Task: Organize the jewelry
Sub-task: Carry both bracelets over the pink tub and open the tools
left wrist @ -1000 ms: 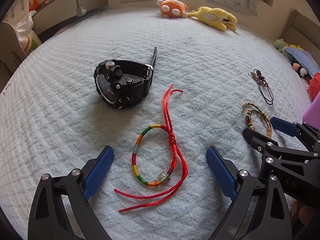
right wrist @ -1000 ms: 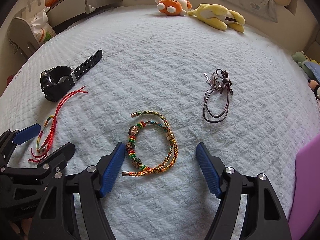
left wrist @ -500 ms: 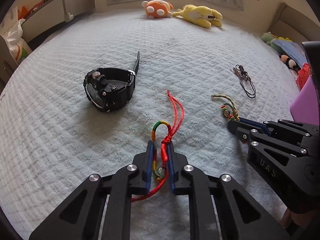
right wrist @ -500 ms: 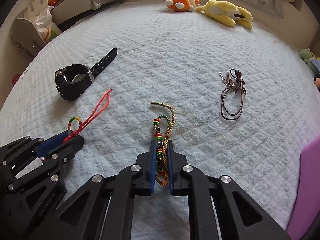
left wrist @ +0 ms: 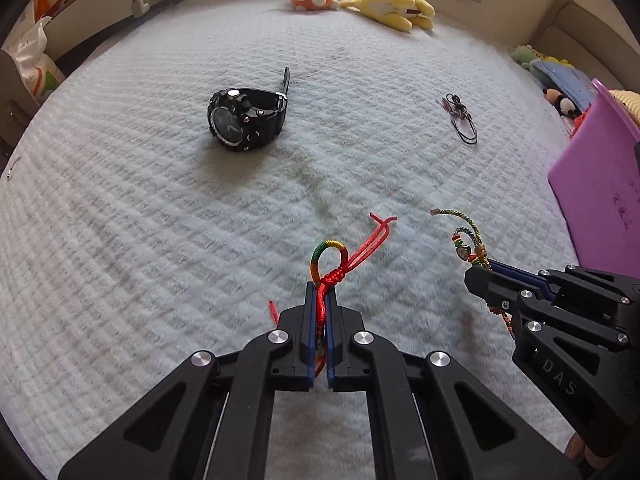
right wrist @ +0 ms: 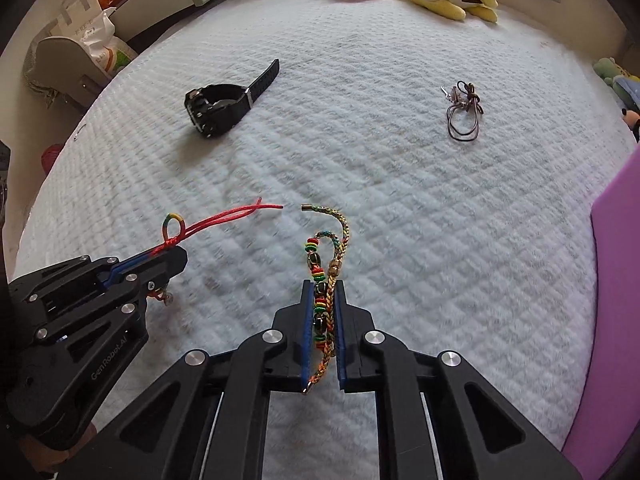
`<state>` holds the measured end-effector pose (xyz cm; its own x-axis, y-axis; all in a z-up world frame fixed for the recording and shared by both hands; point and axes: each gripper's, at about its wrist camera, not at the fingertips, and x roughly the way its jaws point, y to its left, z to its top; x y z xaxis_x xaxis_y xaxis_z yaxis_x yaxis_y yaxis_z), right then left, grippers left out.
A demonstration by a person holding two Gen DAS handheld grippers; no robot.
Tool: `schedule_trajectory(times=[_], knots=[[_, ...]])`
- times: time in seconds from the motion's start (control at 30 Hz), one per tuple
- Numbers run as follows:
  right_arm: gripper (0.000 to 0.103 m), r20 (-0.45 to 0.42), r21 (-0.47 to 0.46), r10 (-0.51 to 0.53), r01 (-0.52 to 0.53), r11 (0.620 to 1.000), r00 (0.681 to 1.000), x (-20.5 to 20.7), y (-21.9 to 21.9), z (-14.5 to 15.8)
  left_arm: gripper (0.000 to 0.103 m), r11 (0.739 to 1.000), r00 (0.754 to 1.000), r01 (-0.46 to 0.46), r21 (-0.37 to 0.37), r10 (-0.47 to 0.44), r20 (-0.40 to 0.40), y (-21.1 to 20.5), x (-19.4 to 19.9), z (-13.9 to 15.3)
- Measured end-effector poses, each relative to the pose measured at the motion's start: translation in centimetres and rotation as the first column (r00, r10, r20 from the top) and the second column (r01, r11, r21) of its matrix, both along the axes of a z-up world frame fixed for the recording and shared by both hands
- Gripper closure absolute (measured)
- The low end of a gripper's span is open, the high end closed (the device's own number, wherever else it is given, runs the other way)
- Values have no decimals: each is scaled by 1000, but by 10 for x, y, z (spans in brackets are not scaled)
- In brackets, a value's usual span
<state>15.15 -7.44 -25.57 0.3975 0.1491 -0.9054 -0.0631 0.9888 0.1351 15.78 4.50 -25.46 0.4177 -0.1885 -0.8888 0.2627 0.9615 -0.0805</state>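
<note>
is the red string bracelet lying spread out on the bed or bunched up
Bunched up. The left claw is shut on the red string bracelet, squeezing its loop flat, with only a small loop poking out.

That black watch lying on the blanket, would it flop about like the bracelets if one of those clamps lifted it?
Probably much less. The black watch has a chunky case and a thick strap that holds its curve lying there, so it looks fairly stiff and heavy for its size. The red cord bracelet droops in loose tails by comparison. On the soft blanket the watch seems unlikely to roll.
</note>
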Motion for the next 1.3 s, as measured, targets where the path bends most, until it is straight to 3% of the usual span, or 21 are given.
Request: schedule_trajectory(times=[0.27, 0.6, 0.77, 0.97, 1.17, 1.3], knots=[[94, -53, 74, -30, 34, 997, 998, -64, 13, 56, 99, 999, 998, 54, 4, -54, -20, 18, -48, 62], [94, -70, 122, -135, 143, 982, 988, -135, -9, 162, 99, 982, 983, 180, -60, -181, -11, 2, -91, 168], [94, -38, 81, -204, 207, 975, 978, -160, -39, 208, 99, 964, 968, 248, -99, -250, -11, -27, -98, 206], [94, 31, 41, -300, 299, 953, 953, -184, -99, 252, 99, 942, 951, 308, -136, -304, 46, -79, -99, 244], [93, 74, 35, -348, 346, 937, 935, -197, -176, 270, 99, 932, 941, 336, -138, -326, 88, -150, -102, 266], [93, 80, 43, -323, 320, 946, 943, -200, -229, 269, 99, 945, 952, 302, -125, -293, 86, -201, -103, 269]])
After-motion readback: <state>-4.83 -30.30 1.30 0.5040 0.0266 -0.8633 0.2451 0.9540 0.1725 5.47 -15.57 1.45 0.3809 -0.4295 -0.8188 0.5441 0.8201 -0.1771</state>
